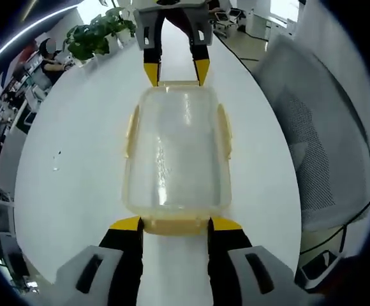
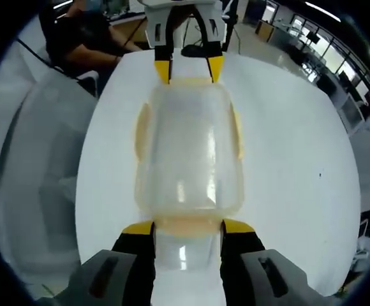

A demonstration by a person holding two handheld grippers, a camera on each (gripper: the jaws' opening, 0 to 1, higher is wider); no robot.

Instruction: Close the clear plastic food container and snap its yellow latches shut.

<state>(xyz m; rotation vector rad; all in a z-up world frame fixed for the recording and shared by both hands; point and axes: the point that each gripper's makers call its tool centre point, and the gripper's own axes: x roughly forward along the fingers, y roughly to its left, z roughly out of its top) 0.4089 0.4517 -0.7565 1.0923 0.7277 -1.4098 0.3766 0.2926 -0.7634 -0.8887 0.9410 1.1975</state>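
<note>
Container [image 1: 175, 153]: clear ribbed plastic, rounded-rectangular, yellow latches [image 1: 222, 131]; both grippers' jaws spread wide at ends.

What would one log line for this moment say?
clear plastic food container: lid on | left gripper: open, at end latch | right gripper: open, at opposite end latch

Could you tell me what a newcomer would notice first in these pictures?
A clear plastic food container with yellow latches lies lengthwise on a white table. The left tool and the right tool face each other at its two short ends, tips beside the end latches.
</note>
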